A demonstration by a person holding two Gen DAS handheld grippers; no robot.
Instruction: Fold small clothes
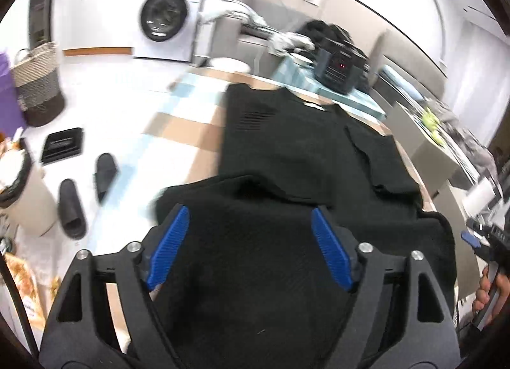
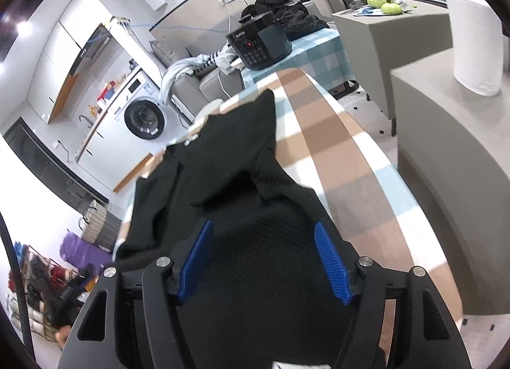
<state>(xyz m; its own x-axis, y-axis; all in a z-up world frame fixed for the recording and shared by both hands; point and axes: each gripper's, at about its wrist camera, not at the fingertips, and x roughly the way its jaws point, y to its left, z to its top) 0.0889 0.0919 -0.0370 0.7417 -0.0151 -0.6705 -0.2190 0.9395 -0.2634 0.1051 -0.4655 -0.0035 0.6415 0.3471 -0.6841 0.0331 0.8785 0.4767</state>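
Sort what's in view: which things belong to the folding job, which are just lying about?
Job: black shirt, left gripper, right gripper, checked table.
Lying about: washer, slippers, basket, black box, paper roll.

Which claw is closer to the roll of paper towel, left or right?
Right. The right claw hangs open over the black shirt, with the paper towel roll beyond on its side; the left claw is farther across.
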